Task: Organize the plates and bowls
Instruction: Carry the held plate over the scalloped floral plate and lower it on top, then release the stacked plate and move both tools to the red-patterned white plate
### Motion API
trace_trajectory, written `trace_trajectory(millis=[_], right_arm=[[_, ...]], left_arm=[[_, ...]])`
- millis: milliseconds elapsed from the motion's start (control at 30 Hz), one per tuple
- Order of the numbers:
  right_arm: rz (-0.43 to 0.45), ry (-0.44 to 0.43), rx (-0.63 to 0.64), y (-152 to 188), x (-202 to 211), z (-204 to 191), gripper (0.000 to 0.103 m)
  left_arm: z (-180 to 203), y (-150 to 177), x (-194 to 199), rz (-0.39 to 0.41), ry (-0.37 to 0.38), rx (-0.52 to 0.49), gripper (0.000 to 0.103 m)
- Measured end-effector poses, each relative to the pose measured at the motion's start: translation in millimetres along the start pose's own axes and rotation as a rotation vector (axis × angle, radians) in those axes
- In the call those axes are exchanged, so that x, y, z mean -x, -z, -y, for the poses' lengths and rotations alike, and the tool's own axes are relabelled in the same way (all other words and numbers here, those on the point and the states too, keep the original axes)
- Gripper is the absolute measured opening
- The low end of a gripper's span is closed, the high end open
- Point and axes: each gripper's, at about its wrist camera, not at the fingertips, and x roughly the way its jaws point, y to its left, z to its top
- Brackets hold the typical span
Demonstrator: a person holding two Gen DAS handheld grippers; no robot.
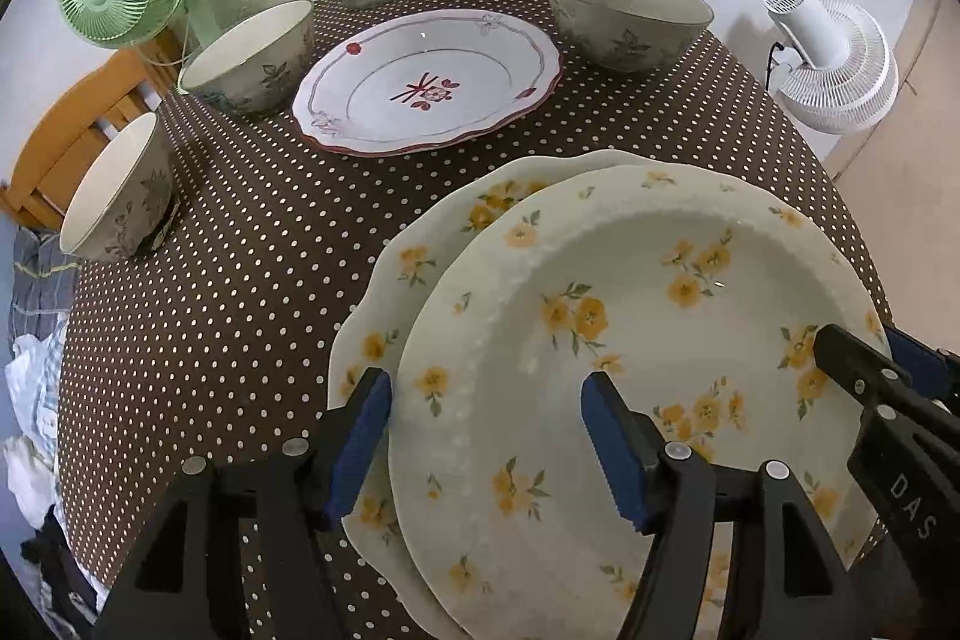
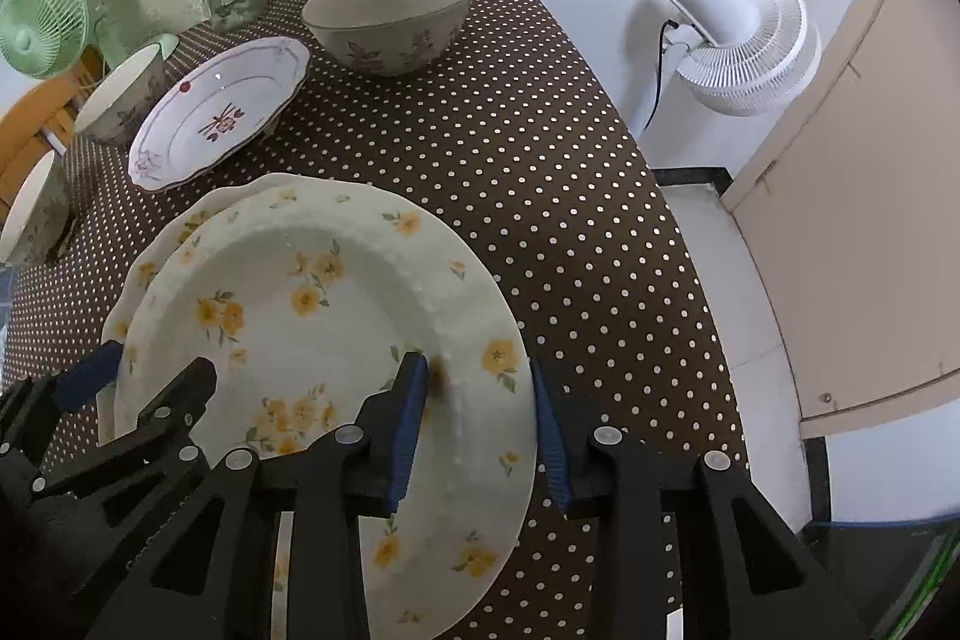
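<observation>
Both grippers straddle the top plate [image 1: 630,340] lower centre: left gripper [image 1: 486,436] gapes, unclenched; right gripper [image 2: 480,424] brackets the rim, pads not touching. Lower plate [image 1: 432,232] beneath.

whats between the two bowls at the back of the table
The red-patterned plate lies between the left bowl and the right bowl. The left wrist view shows it best.

I'm angling both grippers steeply downward, left gripper [image 1: 486,430] gaping wide, right gripper [image 2: 477,424] spread narrower.
</observation>
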Motion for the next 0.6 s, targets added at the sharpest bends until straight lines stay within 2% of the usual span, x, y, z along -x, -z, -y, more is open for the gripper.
trace_trajectory(millis=[233,367,600], right_arm=[[-0.010,-0.014,0.014,-5.9,-7.3,-6.6,0.039],[-0.015,-0.029,0.027,-9.9,-11.7,-14.7,0.040],[-0.025,0.013,0.052,-11.1,-16.0,-25.5,0.045]], left_arm=[[-8.7,0.1,8.1,0.029,-0.005,0.017,0.078],[-11.6,-1.3,6.8,0.026,-0.007,0.015,0.078],[-19.5,-3.3,2.3,0.012,0.006,0.020,0.079]])
